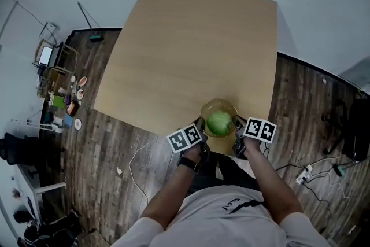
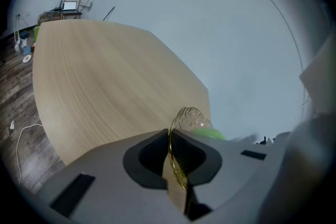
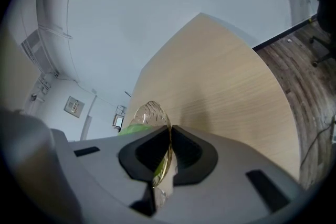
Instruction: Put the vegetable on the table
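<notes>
1. Your left claw (image 2: 169,136) is nearly closed, pinching the thin rim of the glass bowl (image 2: 190,118) between its two dark pads.
2. Your right claw (image 3: 170,134) is clamped the same way on the opposite rim of the bowl, so you hold the bowl from both sides.
3. The vegetable (image 1: 219,123), round and pale green, sits inside the glass bowl. Neither claw touches it. In each gripper view it shows only as a green sliver behind the glass.
4. From the head view, the bowl is over the near edge of the surface (image 1: 185,55), right in front of you. You cannot tell from these views whether its base rests on the wood or hangs just above it.
5. The surface is a light wooden top, bare apart from the bowl.
6. Around it lies a dark plank floor (image 1: 110,153) with a pale cable (image 1: 136,159) trailing to your left. A cluttered shelf (image 1: 58,89) stands against the white wall further left, and a power strip (image 1: 303,175) lies on the floor to your right.
</notes>
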Available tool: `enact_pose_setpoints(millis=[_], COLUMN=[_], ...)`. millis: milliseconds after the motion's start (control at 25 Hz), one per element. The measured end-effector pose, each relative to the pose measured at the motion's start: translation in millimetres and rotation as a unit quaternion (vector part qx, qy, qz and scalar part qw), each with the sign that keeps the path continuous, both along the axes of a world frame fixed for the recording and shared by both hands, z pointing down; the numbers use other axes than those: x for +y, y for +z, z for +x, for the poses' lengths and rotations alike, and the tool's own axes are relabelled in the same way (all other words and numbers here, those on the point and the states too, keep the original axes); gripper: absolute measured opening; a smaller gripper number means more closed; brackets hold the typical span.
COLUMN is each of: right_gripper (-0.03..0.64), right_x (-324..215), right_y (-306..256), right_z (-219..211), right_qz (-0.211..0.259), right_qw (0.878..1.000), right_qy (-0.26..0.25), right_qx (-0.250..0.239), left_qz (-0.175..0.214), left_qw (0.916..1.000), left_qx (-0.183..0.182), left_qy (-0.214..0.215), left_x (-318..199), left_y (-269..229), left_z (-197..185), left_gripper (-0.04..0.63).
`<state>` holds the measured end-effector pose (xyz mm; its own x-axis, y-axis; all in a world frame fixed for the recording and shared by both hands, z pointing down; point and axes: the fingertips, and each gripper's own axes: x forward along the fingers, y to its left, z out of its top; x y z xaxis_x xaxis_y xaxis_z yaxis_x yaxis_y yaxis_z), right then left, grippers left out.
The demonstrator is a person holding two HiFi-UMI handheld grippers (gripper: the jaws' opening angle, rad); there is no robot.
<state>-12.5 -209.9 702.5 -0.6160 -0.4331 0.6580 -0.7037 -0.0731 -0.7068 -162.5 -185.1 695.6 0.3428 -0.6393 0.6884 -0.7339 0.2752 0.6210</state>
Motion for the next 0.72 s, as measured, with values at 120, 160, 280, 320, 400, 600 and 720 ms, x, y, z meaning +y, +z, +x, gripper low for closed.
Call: enact_pose_setpoints(millis=[120,160,280,320,400,600,720], right_gripper=[0.026,0.026,0.026,0.026,0.026,0.025,0.025], right_x=[-8,-11,-22,-26,-33,-46,-50], right_y=[17,22,37,41,50,68,74], right_z=[-5,-7,-8,-8,-8,-9,-12], right_qz=[-0.012,-0.014,-0.018,-0.018,-0.021,-0.03,-0.033], right_qw=[1.0,1.0,0.999,0.999,0.999,0.998,0.998], right_qy=[0.015,0.019,0.032,0.035,0.038,0.047,0.05], right_qx=[0.004,0.004,0.004,0.005,0.006,0.009,0.01], left_qz=[-0.009,-0.011,-0.015,-0.017,-0.021,-0.03,-0.033], left_qw=[0.9998,0.9997,0.9992,0.999,0.9986,0.9974,0.9968], left_qx=[-0.005,-0.006,-0.005,-0.005,-0.008,-0.011,-0.012], left_qy=[0.016,0.021,0.035,0.04,0.048,0.064,0.071], left_x=[-16,-21,-35,-40,-48,-66,-72], left_y=[15,20,34,39,47,64,70], left_z=[-6,-8,-9,-9,-9,-10,-13], left_gripper=[0.028,0.028,0.028,0.028,0.028,0.028,0.028])
